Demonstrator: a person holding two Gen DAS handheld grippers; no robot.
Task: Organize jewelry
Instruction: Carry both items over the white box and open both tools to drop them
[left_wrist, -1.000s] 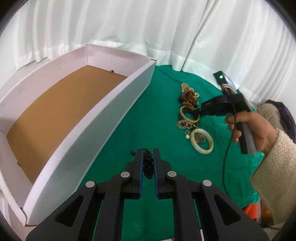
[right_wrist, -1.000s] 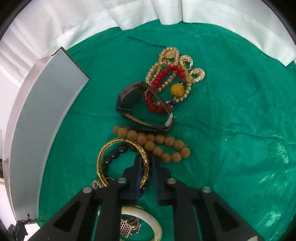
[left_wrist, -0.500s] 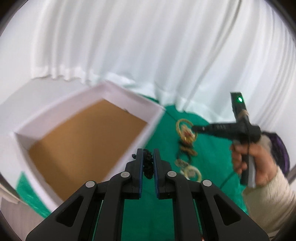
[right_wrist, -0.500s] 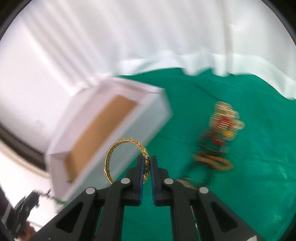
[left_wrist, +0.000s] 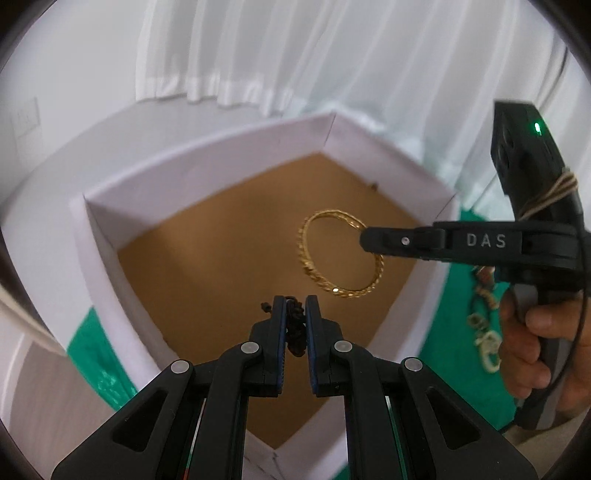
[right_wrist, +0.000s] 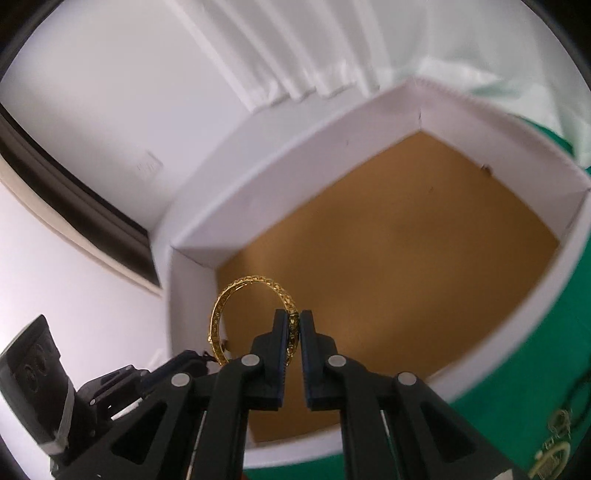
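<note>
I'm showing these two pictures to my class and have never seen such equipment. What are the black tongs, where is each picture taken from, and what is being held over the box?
No robot here: a person holds a two-finger gripper in each hand, each with a camera looking along its fingers. The left camera shows the left gripper shut on a dark beaded bracelet. The right camera shows the right gripper shut on a gold bangle. Both hover above a white box with a brown floor. The box stands on a green cloth, where more jewelry lies. The person's right hand is visible.
</note>
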